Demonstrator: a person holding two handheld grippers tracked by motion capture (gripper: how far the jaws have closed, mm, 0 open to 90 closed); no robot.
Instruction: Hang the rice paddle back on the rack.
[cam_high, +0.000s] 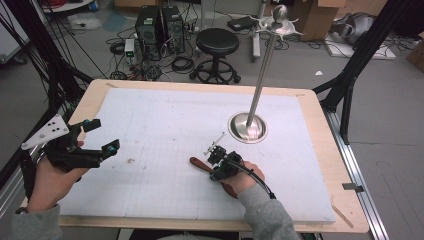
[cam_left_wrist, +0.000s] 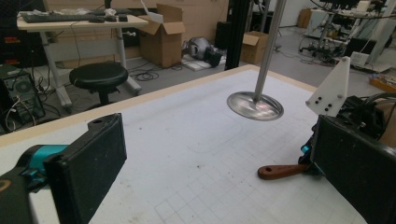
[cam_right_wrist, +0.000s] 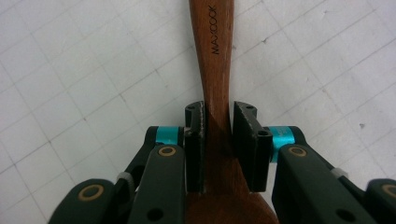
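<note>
A brown wooden spoon (cam_high: 197, 164) lies flat on the white gridded mat (cam_high: 165, 115), its handle end pointing left. My right gripper (cam_high: 216, 172) reaches down over it. In the right gripper view the narrow part of the spoon's handle (cam_right_wrist: 212, 46) runs between the two pads of the right gripper (cam_right_wrist: 218, 140), which stand close on either side with a hairline gap; the wood widens toward the bottom edge. My left gripper (cam_high: 102, 136) hovers at the mat's left edge, jaws wide apart with nothing between them. In the left gripper view that gripper (cam_left_wrist: 222, 172) looks across the mat at the spoon (cam_left_wrist: 280, 171).
A metal stand with a round steel base (cam_high: 247, 127) rises from the mat's far right, its pole topped by a hooked crown (cam_high: 279, 22); the base (cam_left_wrist: 254, 105) also appears ahead of the left gripper. A black stool (cam_high: 217, 42), computers and cables sit on the floor beyond the table.
</note>
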